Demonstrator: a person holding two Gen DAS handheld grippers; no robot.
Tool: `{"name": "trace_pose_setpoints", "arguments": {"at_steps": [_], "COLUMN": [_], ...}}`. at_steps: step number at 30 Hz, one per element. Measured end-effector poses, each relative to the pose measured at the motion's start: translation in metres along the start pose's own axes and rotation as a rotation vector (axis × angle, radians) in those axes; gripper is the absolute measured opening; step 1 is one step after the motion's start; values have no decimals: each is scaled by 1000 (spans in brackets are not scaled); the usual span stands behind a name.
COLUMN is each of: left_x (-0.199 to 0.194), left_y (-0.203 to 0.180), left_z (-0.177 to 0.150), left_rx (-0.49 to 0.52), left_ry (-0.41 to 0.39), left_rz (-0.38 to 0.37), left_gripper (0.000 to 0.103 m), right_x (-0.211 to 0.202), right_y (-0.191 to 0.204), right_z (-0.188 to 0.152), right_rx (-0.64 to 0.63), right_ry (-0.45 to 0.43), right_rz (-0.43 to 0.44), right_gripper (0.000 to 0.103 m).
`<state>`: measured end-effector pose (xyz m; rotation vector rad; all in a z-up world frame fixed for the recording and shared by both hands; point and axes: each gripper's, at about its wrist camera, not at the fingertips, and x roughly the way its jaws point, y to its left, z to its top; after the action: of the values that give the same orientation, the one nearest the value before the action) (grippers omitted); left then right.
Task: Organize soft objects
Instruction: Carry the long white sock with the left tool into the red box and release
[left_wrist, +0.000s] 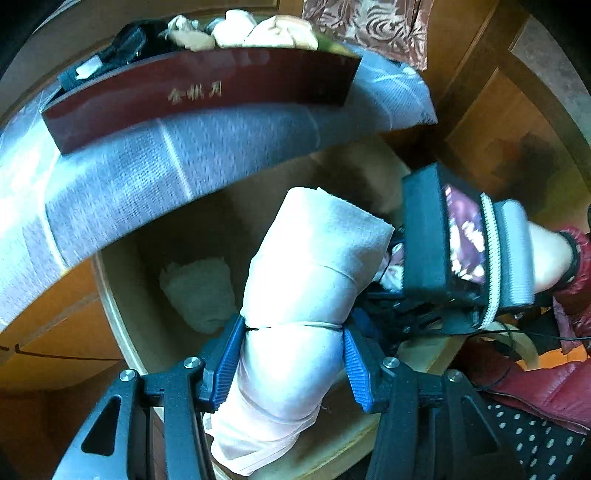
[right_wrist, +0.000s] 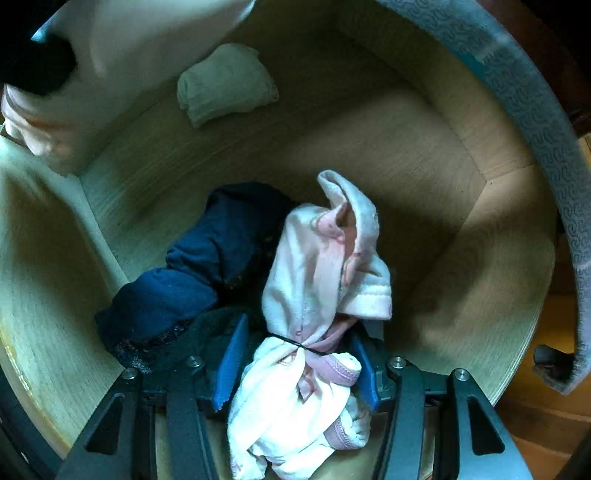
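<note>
My left gripper (left_wrist: 293, 326) is shut on a rolled pale pink cloth (left_wrist: 314, 258), held above an open wooden drawer (left_wrist: 122, 332). A folded white cloth (left_wrist: 199, 295) lies on the drawer floor to the left of the roll. My right gripper (right_wrist: 297, 332) is shut on a bundled white and pink garment (right_wrist: 317, 266), low inside the drawer (right_wrist: 424, 147). A navy blue cloth (right_wrist: 184, 280) lies just left of that bundle. The folded white cloth (right_wrist: 225, 83) sits at the far side. The pink roll (right_wrist: 122, 55) shows blurred at the upper left.
A dark red box (left_wrist: 199, 92) with gold characters holds several soft items on top of the cabinet. It stands on a grey patterned runner (left_wrist: 147, 173) that hangs over the drawer's edge. The other gripper's body (left_wrist: 461, 251) and a red sleeve (left_wrist: 576, 280) crowd the right side.
</note>
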<state>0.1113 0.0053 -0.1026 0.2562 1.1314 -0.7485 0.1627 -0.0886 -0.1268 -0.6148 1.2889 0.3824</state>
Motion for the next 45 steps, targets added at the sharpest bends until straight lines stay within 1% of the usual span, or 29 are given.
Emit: {"name": "trace_pose_setpoints", "arguments": {"at_steps": [6, 9, 10, 12, 15, 18, 23, 26, 30, 33, 35, 38, 40, 43, 45], "left_x": [-39, -66, -71, -87, -101, -106, -99, -93, -84, -73, -67, -54, -37, -17, -8], "left_y": [-4, -5, -7, 0, 7, 11, 28, 34, 47, 52, 54, 62, 67, 70, 73], "left_z": [13, 25, 39, 55, 73, 106, 149, 174, 203, 219, 226, 235, 237, 232, 228], "left_rx": [5, 36, 42, 49, 49, 54, 56, 85, 62, 82, 94, 78, 83, 113, 122], "left_ry": [-57, -96, -105, -132, -163, -172, -173, -174, -176, -192, -196, -175, -134, -73, -50], "left_rz": [0, 44, 53, 76, 110, 161, 219, 273, 257, 287, 302, 289, 282, 316, 315], "left_gripper": [52, 52, 52, 52, 52, 52, 52, 52, 52, 52, 52, 52, 52, 52, 52], "right_x": [-3, -4, -4, -4, -4, -5, -7, -8, -8, -9, -10, -10, -9, -10, -10], "right_y": [0, -1, -1, -1, -2, -2, -2, -2, -2, -2, -2, -3, -4, -4, -5], "right_z": [-3, -4, -4, -5, -5, -5, -5, -6, -6, -7, -7, -8, -9, -10, -11], "right_rx": [-4, -7, -8, -10, -12, -12, -9, -8, -8, -7, -6, -5, -5, -4, -4], "right_ry": [-7, -11, -12, -13, -15, -15, -21, -25, -27, -31, -34, -39, -41, -44, -44], "right_rz": [4, 7, 8, 9, 11, 11, 12, 13, 16, 18, 18, 20, 23, 26, 27], "right_gripper": [55, 55, 55, 55, 55, 55, 55, 55, 55, 55, 55, 55, 55, 55, 55]}}
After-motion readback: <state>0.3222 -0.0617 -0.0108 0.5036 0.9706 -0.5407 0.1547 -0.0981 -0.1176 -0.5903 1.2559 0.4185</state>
